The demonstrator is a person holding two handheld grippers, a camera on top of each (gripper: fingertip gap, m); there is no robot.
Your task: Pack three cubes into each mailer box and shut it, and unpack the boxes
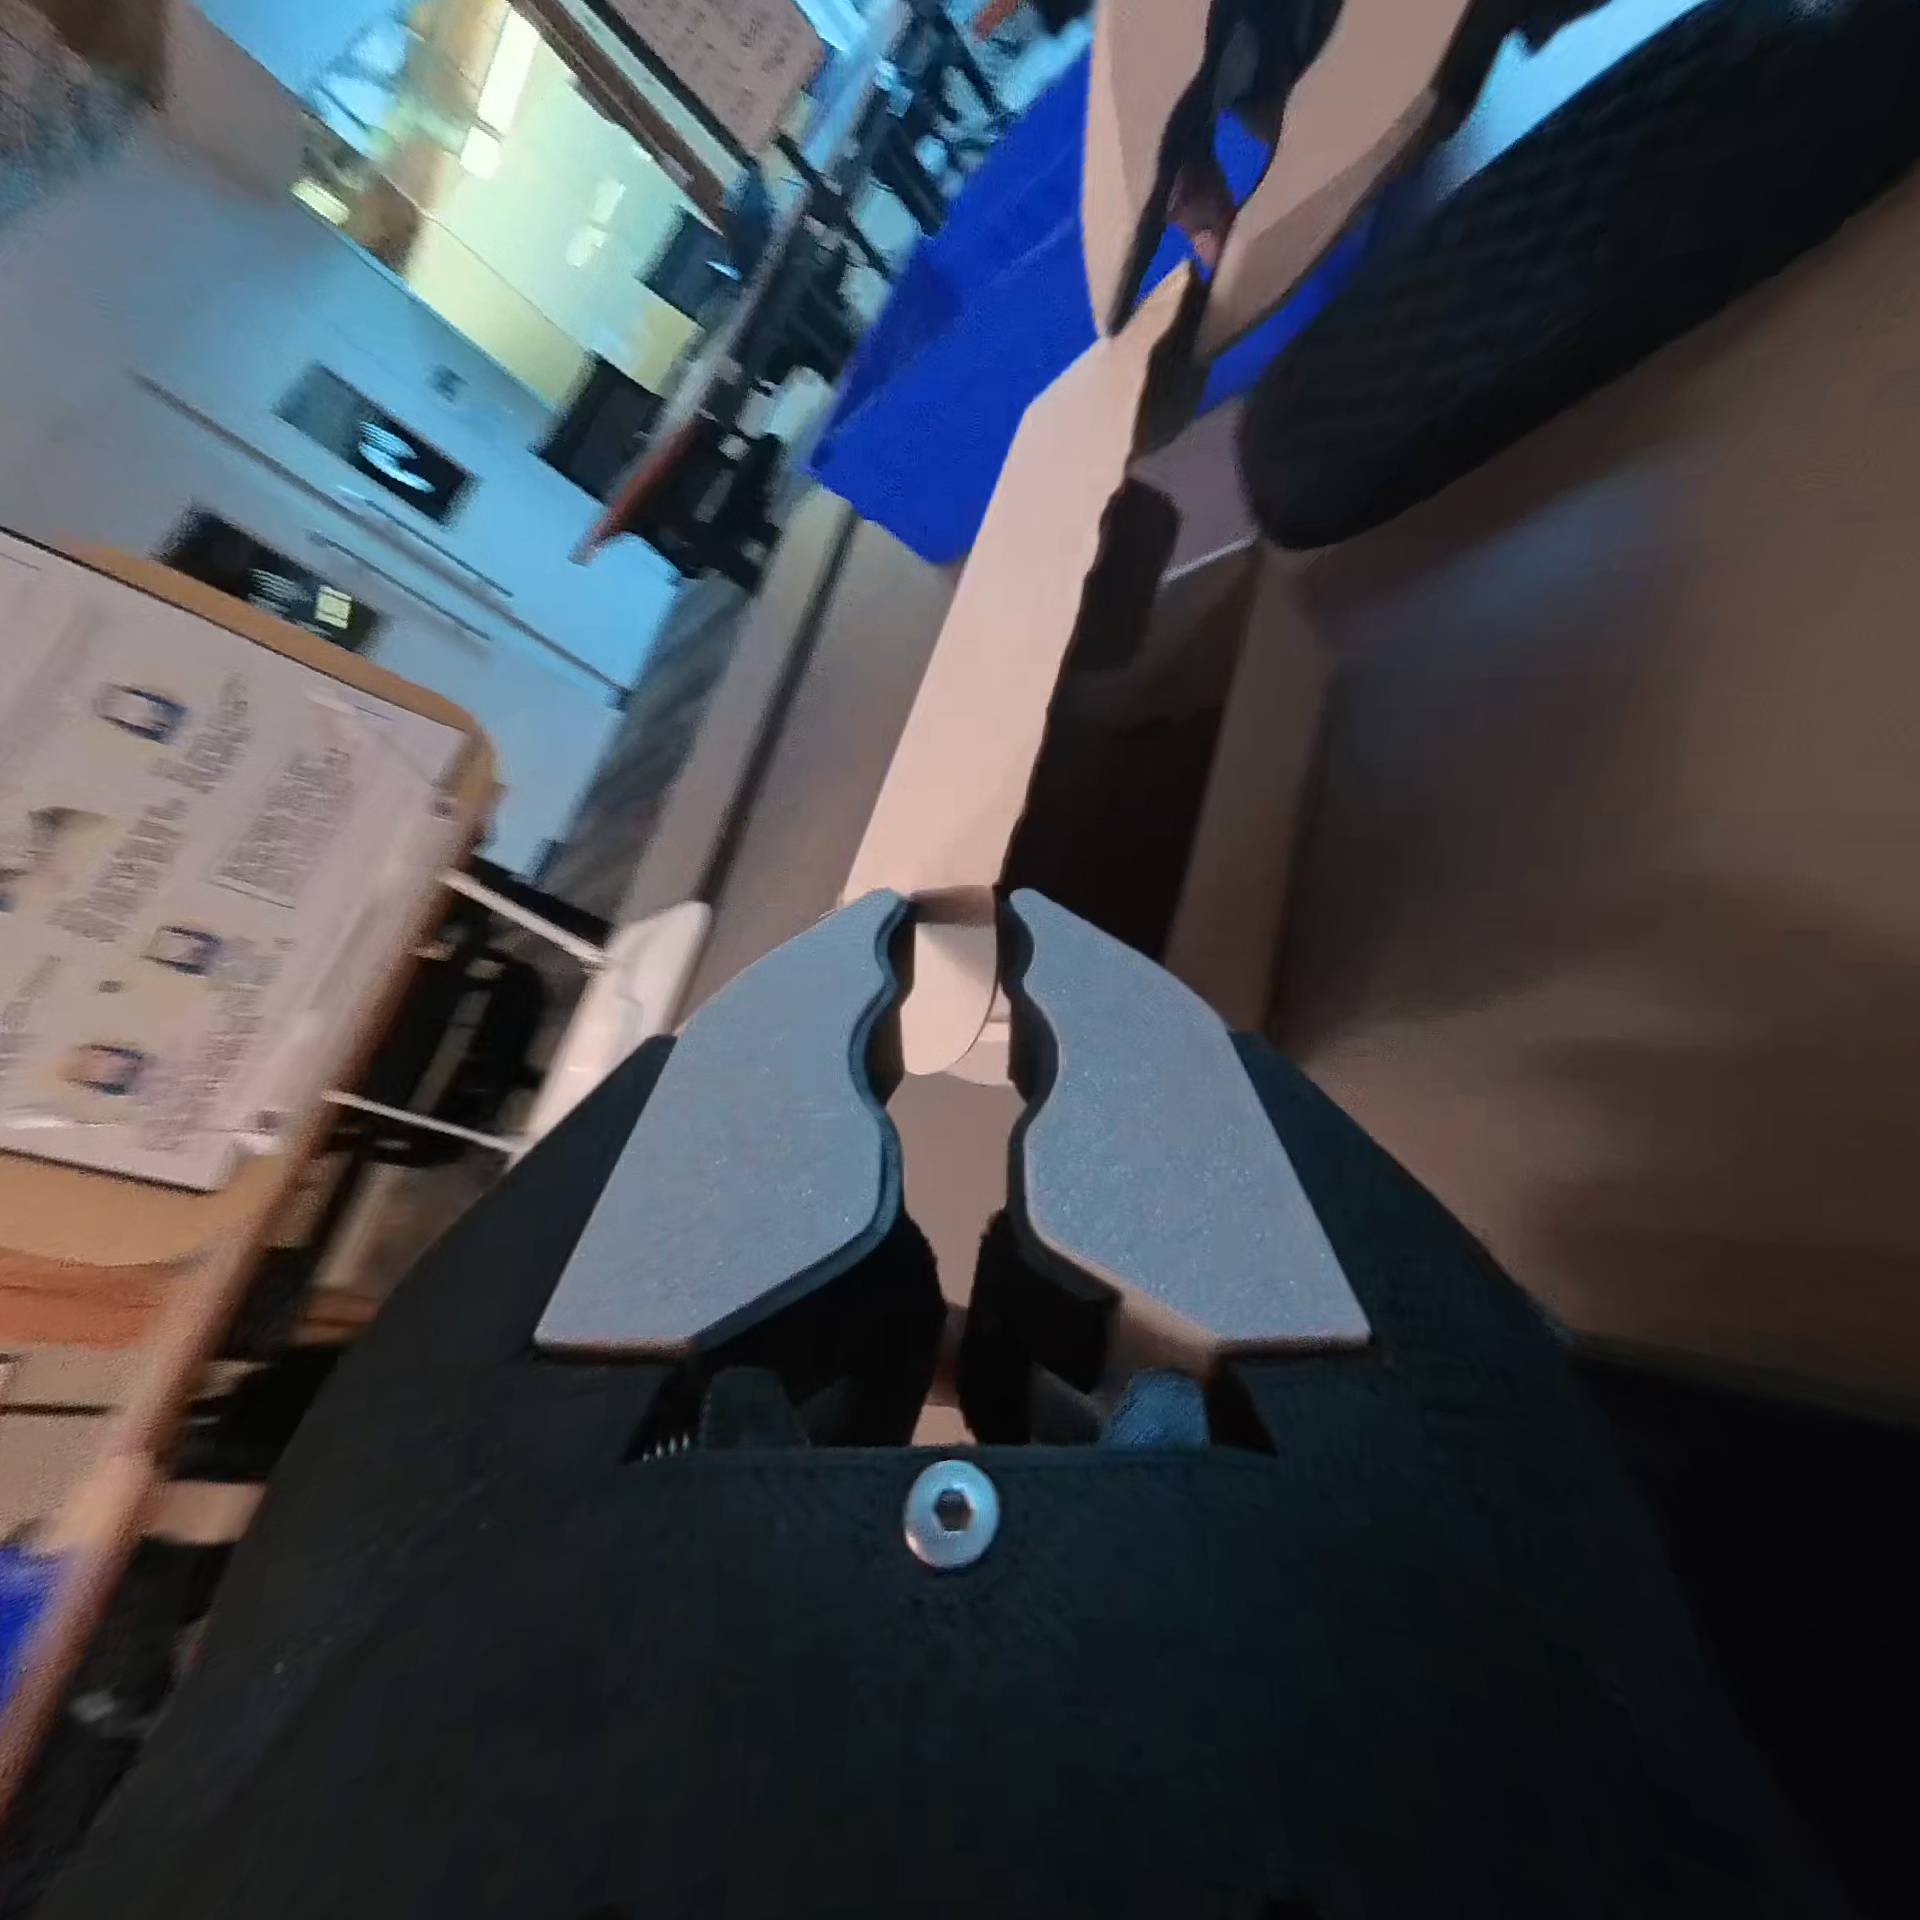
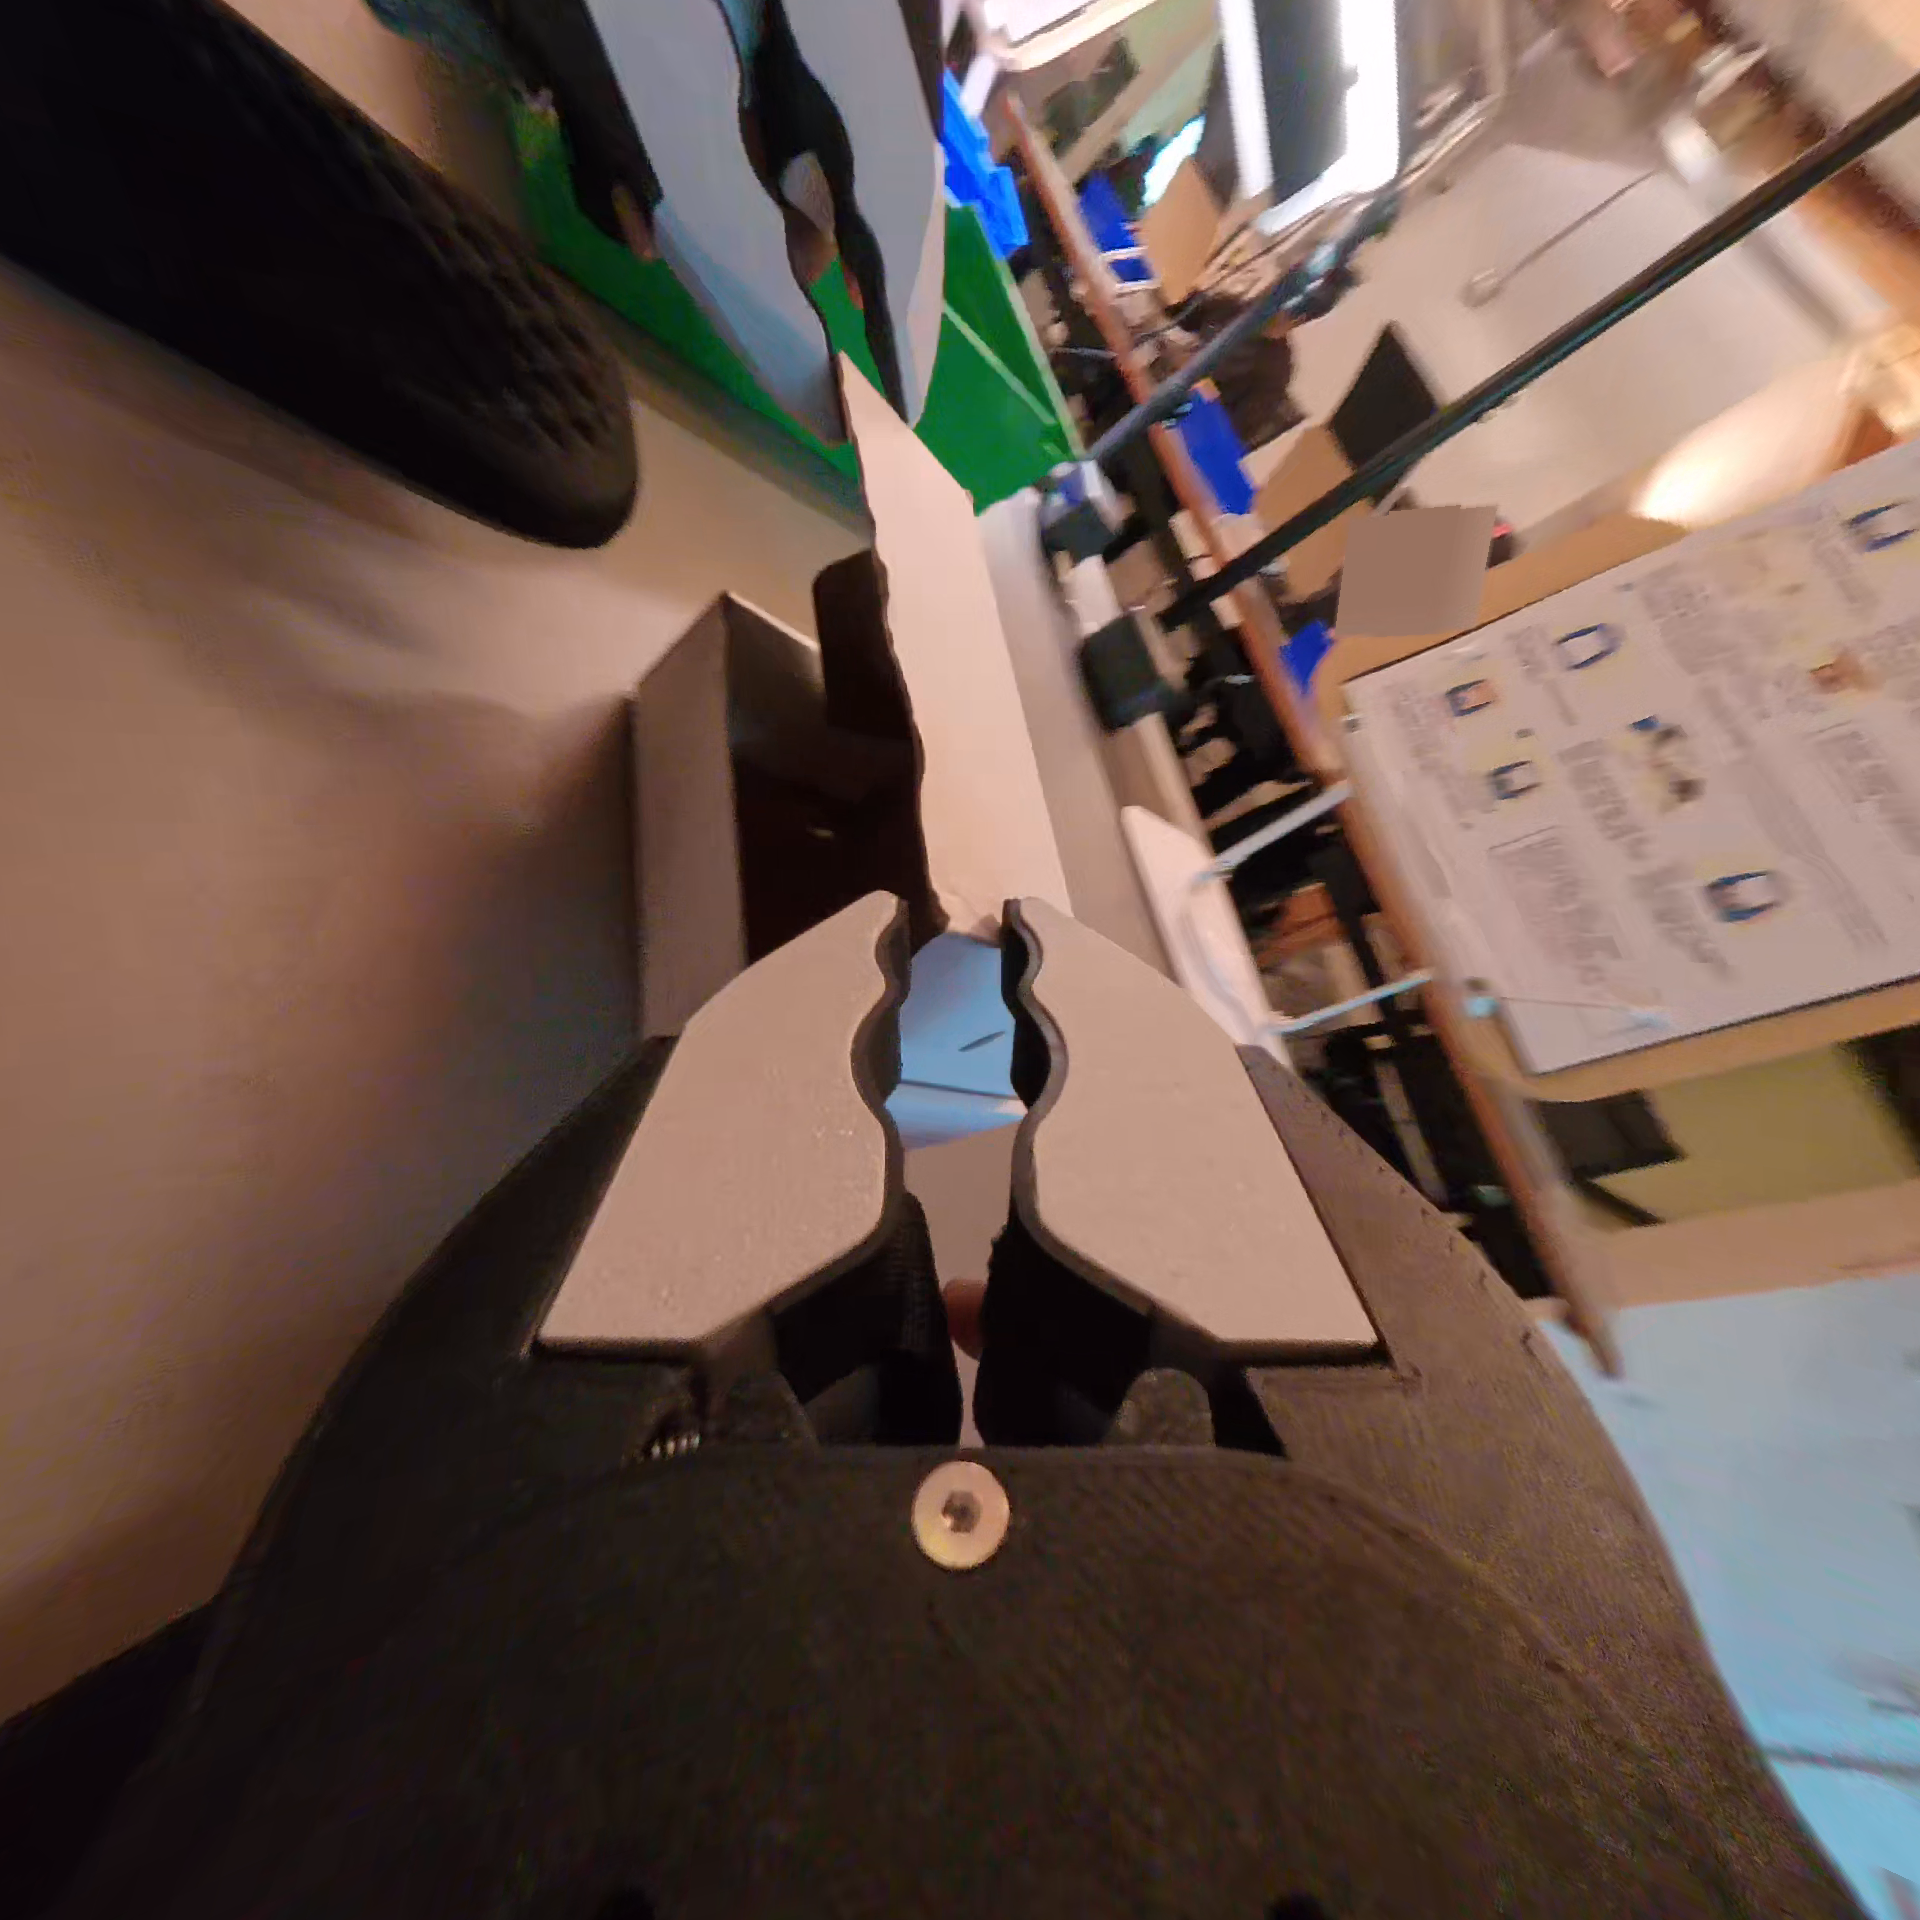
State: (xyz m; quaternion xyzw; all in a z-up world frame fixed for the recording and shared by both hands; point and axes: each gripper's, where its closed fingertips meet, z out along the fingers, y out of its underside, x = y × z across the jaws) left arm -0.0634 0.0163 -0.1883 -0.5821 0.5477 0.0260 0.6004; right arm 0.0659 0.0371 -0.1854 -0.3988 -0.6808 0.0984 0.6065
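Both your grippers pinch the same mailer box lid, one at each end of its front edge.

Nearest you, your left gripper [image 1: 954, 914] is clenched on a rounded flap of the mailer box [image 1: 1558, 831], and your right gripper [image 2: 954, 925] grips the pale edge of that box [image 2: 312, 831] likewise. Beyond the fingertips the lid edge runs away towards the opposite gripper, seen at the top of each view. Farther off stand a blue bin [image 1: 966, 343], a green bin [image 2: 987, 343] and a printed sheet [image 2: 1683, 790] on a board.

Blurred workroom: pale wall [image 1: 208, 343], bright window [image 1: 520, 156], wooden board with sheet [image 2: 1662, 790].
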